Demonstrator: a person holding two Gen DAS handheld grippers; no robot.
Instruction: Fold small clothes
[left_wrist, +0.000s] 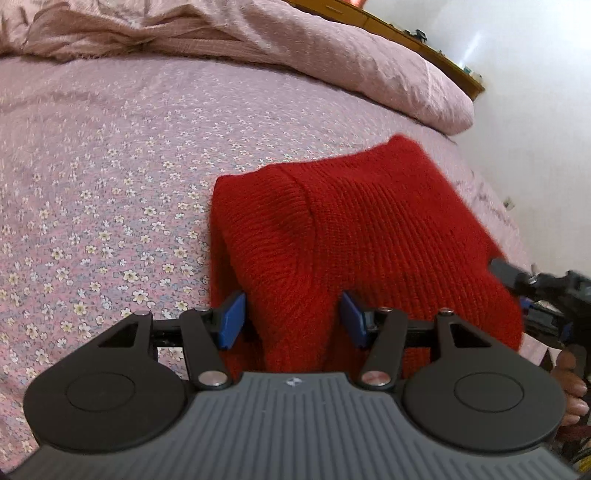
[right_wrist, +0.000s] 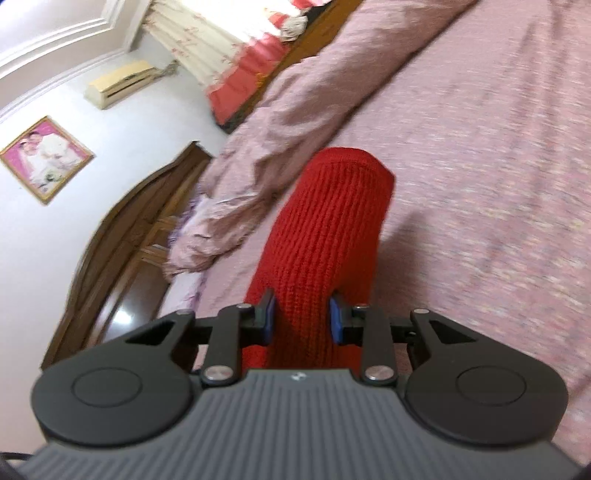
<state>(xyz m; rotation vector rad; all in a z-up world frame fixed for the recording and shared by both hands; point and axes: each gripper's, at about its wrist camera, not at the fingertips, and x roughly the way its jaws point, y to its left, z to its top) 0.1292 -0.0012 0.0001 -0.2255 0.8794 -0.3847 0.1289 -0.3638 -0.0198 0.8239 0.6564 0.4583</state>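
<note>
A red knitted garment (left_wrist: 369, 221) lies bunched in thick folds on the flowered pink bedsheet (left_wrist: 92, 203). My left gripper (left_wrist: 293, 319) is shut on a thick fold at its near edge, a blue pad pressing on each side. In the right wrist view the same red knit (right_wrist: 332, 221) rises as a taut band lifted off the bed, and my right gripper (right_wrist: 301, 319) is shut on it. The right gripper (left_wrist: 517, 280) also shows at the right edge of the left wrist view, at the garment's other end, with a person's hand (left_wrist: 569, 387) behind it.
A crumpled pink duvet (left_wrist: 332, 55) lies across the far side of the bed. A wooden headboard (right_wrist: 122, 236) and a white wall with a framed picture (right_wrist: 46, 157) stand to the left in the right wrist view. The bed's edge (left_wrist: 509, 221) runs close beside the garment.
</note>
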